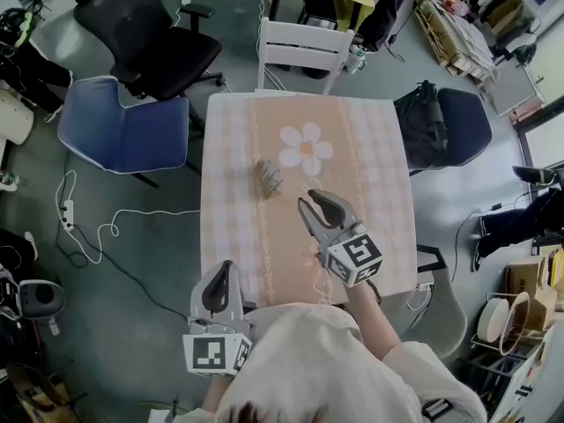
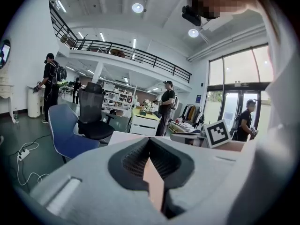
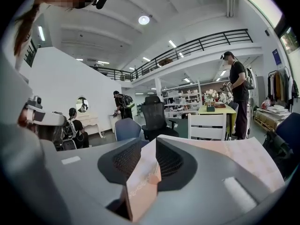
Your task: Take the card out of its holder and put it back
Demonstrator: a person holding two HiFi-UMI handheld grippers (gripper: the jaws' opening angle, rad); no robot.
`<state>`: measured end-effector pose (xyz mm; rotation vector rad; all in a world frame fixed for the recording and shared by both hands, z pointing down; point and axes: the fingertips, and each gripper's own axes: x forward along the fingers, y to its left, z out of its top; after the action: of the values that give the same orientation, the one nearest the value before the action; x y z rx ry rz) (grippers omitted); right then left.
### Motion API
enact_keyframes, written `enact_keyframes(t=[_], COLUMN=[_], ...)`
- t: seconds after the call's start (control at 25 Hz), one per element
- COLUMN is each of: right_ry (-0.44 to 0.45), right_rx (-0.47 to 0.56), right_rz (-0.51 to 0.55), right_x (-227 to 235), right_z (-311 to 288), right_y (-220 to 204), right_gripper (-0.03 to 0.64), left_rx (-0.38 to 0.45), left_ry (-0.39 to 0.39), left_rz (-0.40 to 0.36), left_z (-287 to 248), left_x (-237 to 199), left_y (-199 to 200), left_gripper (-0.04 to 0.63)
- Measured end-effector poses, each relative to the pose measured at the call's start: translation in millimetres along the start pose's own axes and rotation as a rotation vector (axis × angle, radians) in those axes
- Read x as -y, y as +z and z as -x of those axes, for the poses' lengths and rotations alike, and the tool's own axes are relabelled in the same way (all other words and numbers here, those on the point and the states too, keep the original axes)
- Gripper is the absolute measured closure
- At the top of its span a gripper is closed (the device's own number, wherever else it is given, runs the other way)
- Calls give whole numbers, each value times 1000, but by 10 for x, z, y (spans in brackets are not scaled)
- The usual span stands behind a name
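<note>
The right tool [image 1: 308, 200] hovers above the counter [image 1: 370, 148] with its jaws well apart and nothing between them; the left tool [image 1: 222, 272], closed and empty, hangs at the counter's near edge. The card holder [image 1: 269, 177] lies just ahead and left of the right tool, untouched. The person would do best to pin the holder with the left tool, then pinch the card's free edge squarely
</note>
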<state>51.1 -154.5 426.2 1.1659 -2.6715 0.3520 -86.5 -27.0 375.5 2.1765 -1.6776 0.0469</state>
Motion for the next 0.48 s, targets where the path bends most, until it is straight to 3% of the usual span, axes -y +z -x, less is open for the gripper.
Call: enact_keyframes(t=[0.48], right_ry=[-3], right_rx=[-70], right_rz=[-43], right_x=[258], right_z=[-597], right_y=[-164], right_gripper=[491], left_rx=[-18], left_ry=[23], left_rz=[16], left_z=[-79], left_x=[-58], left_y=[-31], left_gripper=[595])
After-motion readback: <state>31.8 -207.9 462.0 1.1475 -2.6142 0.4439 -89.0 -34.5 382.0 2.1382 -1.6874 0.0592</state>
